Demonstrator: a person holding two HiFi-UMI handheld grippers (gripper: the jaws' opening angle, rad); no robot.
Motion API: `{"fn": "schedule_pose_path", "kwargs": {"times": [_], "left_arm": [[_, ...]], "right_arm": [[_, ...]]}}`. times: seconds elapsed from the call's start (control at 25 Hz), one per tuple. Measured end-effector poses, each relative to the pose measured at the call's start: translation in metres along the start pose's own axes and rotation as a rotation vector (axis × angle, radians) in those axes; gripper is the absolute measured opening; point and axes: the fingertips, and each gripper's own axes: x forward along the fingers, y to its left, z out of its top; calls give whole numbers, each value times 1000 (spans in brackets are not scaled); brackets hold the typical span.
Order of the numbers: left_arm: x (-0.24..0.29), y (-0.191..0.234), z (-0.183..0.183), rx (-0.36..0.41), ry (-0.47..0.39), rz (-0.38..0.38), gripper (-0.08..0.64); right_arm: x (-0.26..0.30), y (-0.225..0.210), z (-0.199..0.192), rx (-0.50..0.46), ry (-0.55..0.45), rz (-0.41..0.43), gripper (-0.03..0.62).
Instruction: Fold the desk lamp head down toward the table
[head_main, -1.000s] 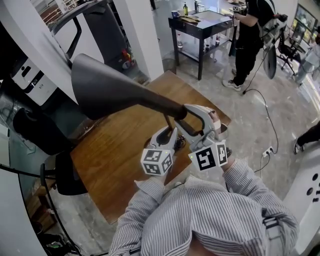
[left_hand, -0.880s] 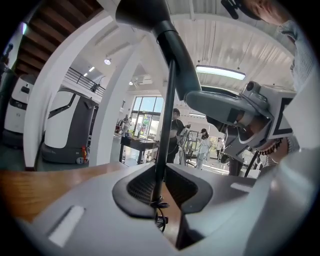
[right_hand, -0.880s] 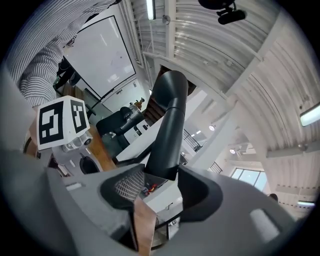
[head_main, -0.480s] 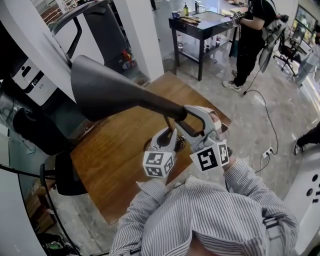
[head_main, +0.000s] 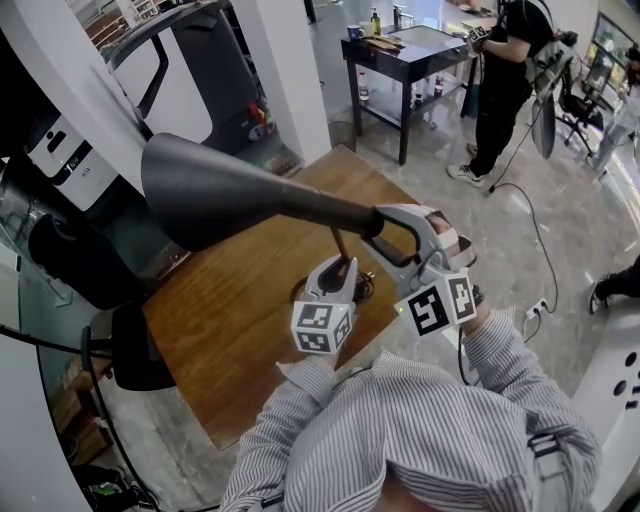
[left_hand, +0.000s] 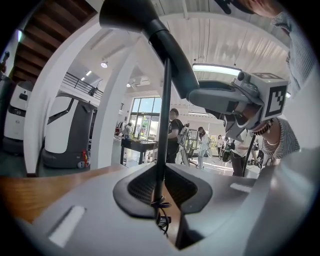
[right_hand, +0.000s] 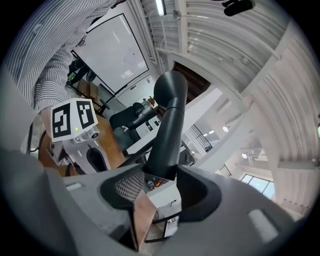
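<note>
The desk lamp stands on the wooden table (head_main: 225, 320). Its dark grey cone head (head_main: 210, 190) points left and sits high above the table. My right gripper (head_main: 385, 225) is shut on the head's narrow neck (right_hand: 167, 135), which fills the space between its jaws. Lower down, my left gripper (head_main: 340, 268) holds the thin upright stem (left_hand: 162, 130); its jaws have just been closing, and the stem sits between the pads with a cable wound round it. The lamp's foot is mostly hidden behind the left gripper.
A white pillar (head_main: 285, 60) and a parked white and dark machine (head_main: 190, 60) stand behind the table. A black side table (head_main: 410, 50) with a person (head_main: 505, 70) beside it is at the back right. A black chair (head_main: 130, 350) is at the table's left edge.
My right gripper has rolled a little on the lamp neck, and its marker cube sits slightly further right. The lamp head and the left gripper stay about where they were.
</note>
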Motion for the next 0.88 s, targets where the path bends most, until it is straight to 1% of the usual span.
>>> {"fn": "schedule_pose_path", "kwargs": {"times": [0.2, 0.6, 0.88], "left_arm": [[-1, -2, -2, 4, 3, -3, 57], [1, -2, 0, 3, 5, 7, 57], [2, 0, 1, 5, 10, 2, 55]], "right_arm": [[-3, 0, 0, -24, 12, 32, 198], [-6, -9, -1, -107, 42, 95, 198], [-9, -17, 0, -196, 70, 128, 196]]}}
